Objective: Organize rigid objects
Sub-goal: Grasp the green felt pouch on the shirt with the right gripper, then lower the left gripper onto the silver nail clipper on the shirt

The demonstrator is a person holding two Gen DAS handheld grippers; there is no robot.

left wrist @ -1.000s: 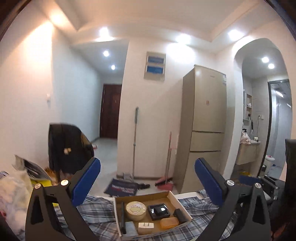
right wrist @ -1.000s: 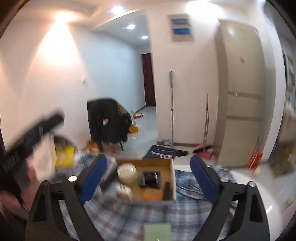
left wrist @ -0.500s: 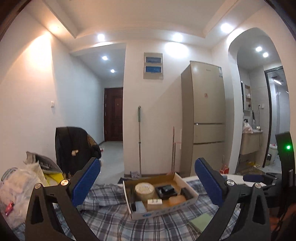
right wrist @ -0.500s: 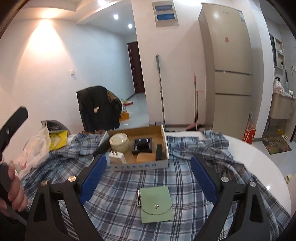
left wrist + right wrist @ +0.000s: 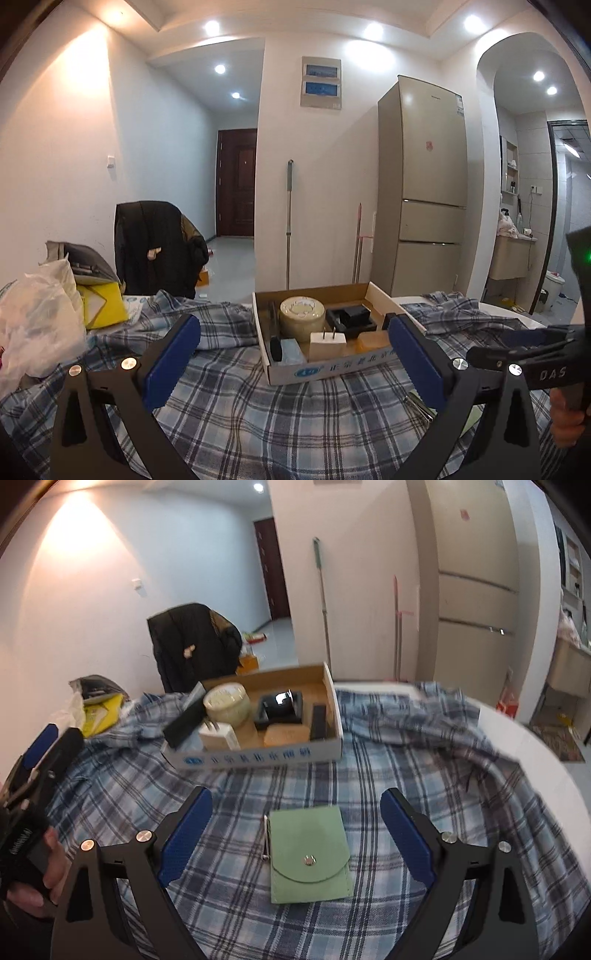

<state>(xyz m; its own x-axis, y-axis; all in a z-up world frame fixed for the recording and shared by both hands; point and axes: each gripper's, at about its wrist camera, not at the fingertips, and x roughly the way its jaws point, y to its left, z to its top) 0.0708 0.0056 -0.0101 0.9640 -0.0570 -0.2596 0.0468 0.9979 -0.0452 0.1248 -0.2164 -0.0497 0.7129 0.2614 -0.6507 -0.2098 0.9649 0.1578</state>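
Item 1: shallow brown cardboard box with a white printed front wall (image 5: 258,755), set on the blue-and-white checked cloth (image 5: 388,775) that covers the white round worktop (image 5: 535,746); it serves as the collecting tray, judging by its contents. Item 2: round cream-coloured lidded tin (image 5: 226,703), standing at the box's rear left. Item 3: white two-pin plug adapter (image 5: 218,735), in front of the tin, prongs pointing up and back. Item 4: black square tray holding a small dark device (image 5: 280,709), mid-box. Item 5: orange rectangular block (image 5: 286,735), by the front wall. Item 6: slim black bar (image 5: 318,717), lying along the right wall. Item 7: pale green flat pouch with a metal snap (image 5: 309,853), lying outside the box on the cloth, between the wide-spread fingers of the right gripper (image 5: 295,842), which grasp nothing; likely the next piece to be boxed. Left gripper (image 5: 293,362): fingers released, empty, aimed at the box, probably to steady it.
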